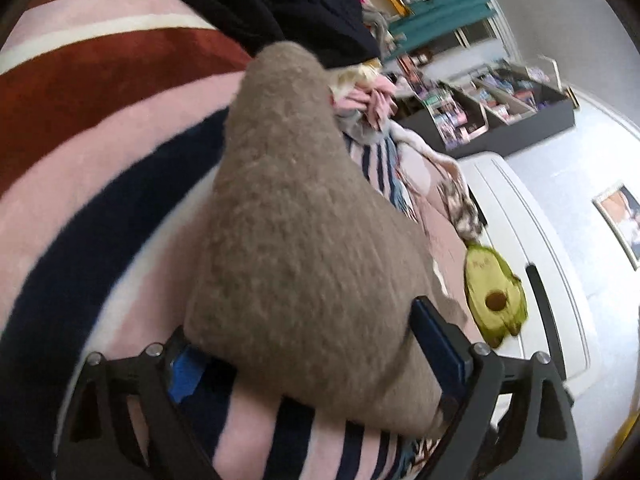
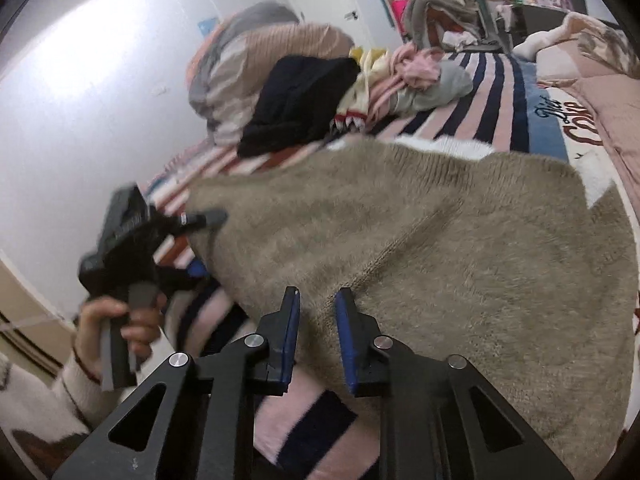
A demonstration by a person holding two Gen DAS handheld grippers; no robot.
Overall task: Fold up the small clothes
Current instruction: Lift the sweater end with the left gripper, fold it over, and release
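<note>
A fuzzy taupe knit garment (image 2: 420,248) lies spread on the striped bed cover (image 2: 472,92). In the left wrist view the garment (image 1: 296,232) fills the space between the wide-apart fingers of my left gripper (image 1: 304,344), draped over them. The left gripper also shows in the right wrist view (image 2: 192,240) at the garment's left edge. My right gripper (image 2: 318,300) has its blue-padded fingers close together with a fold of the garment's near edge between them.
A pile of other clothes, black (image 2: 300,100), pink (image 2: 416,66) and grey, lies at the back of the bed beside a striped pillow (image 2: 256,60). An avocado plush (image 1: 494,292) lies at the bed's edge by a white cabinet (image 1: 532,248). Shelves stand beyond.
</note>
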